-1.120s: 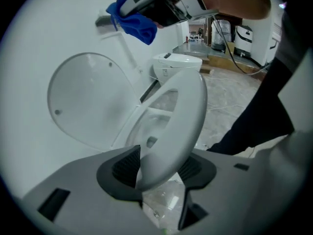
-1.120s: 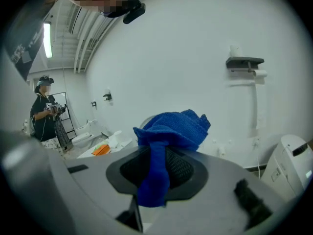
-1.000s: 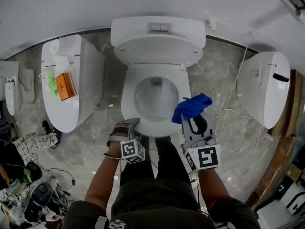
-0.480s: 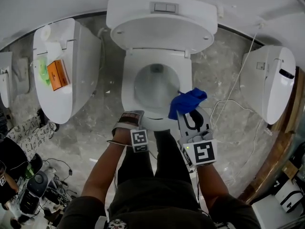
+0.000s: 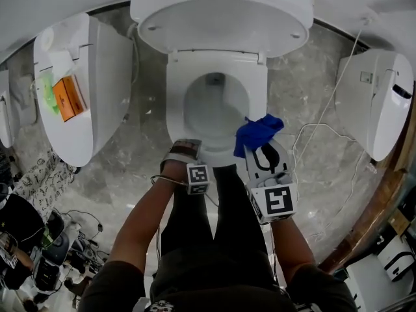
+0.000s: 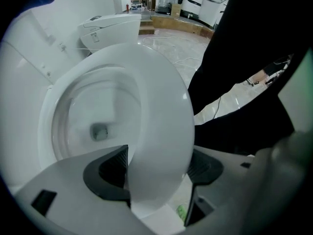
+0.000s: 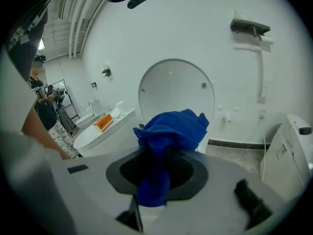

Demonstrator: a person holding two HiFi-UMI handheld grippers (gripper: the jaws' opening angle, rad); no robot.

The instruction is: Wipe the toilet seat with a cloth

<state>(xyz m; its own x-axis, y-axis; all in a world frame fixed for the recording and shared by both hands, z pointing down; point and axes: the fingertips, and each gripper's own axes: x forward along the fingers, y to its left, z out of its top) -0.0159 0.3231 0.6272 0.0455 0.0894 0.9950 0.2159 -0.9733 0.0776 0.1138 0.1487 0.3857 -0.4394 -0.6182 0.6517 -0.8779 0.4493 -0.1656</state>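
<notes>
1. Left claw [image 6: 159, 166]: the jaws stand wide apart and have just been opening. The front rim of the toilet seat [image 5: 174, 109] lies in the gap between the two dark pads. No firm clamp on the rim is visible.
2. Left claw, orientation: it points down at the near edge of the seat, at the front left in the head view. Its marker cube [image 5: 198, 177] sits just behind it.
3. Right claw [image 7: 159, 168]: it is closed on the blue cloth [image 7: 171, 129]. A strand of cloth hangs down between the pads, and the bunched bulk stands out beyond the jaw tips.
4. Cloth location: in the head view the cloth is over the front right part of the seat, beside the bowl opening [image 5: 216, 106]. Contact with the seat cannot be confirmed.
5. Right claw, marker cube [image 5: 278, 201]: it sits at the rear of the claw, nearest the person.
6. Toilet: the seat is down and the lid [image 5: 221, 28] is raised upright against the wall.
7. Surroundings: a second toilet [image 5: 84, 90] stands to the left, with an orange box [image 5: 64, 98] on its closed lid. A third toilet [image 5: 377, 103] stands to the right.
8. Floor [image 5: 143, 142]: grey marbled tile. A white cable [image 5: 312, 135] trails across it to the right of the central toilet.
</notes>
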